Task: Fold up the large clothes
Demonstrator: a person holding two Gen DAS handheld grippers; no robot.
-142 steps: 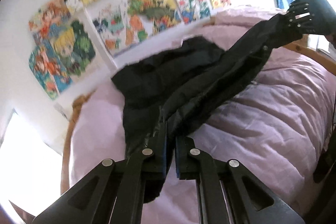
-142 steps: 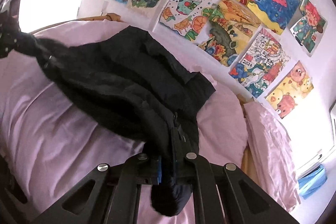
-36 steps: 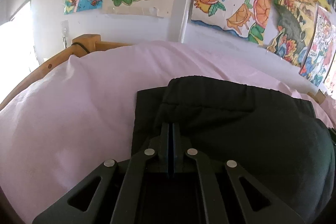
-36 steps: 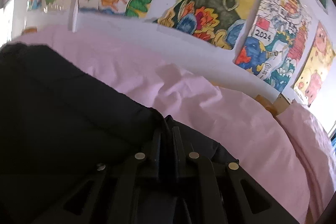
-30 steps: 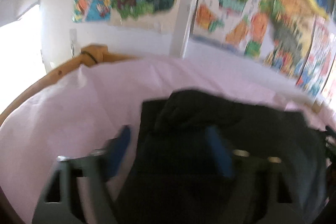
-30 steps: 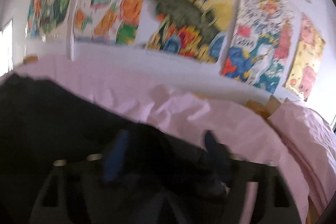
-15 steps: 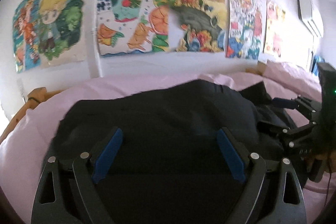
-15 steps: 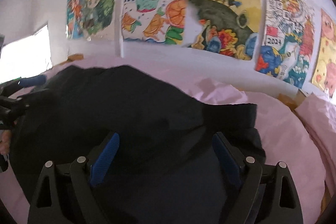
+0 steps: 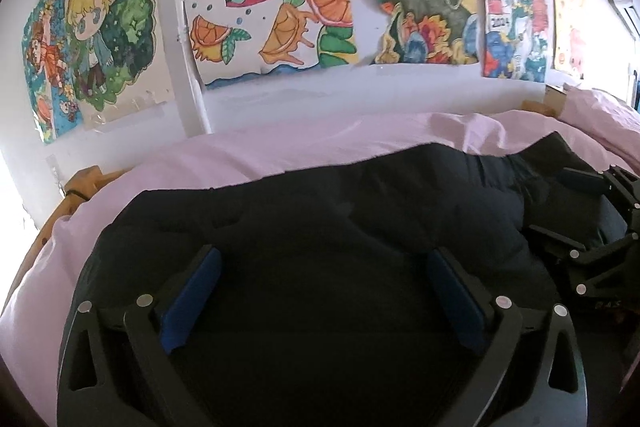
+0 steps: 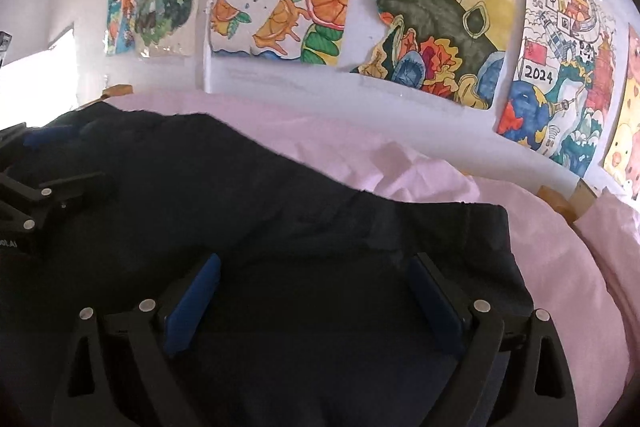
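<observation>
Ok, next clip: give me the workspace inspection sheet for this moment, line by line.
Surface: pink bedding on a wooden-framed bed, wrinkled.
Job's things: black garment lying folded over on the bedding, held by neither gripper.
Clutter: nothing seen.
Grippers: left gripper and right gripper both open above the garment.
Cables: nothing seen.
Surroundings: white wall with children's drawings; bright window at left.
</observation>
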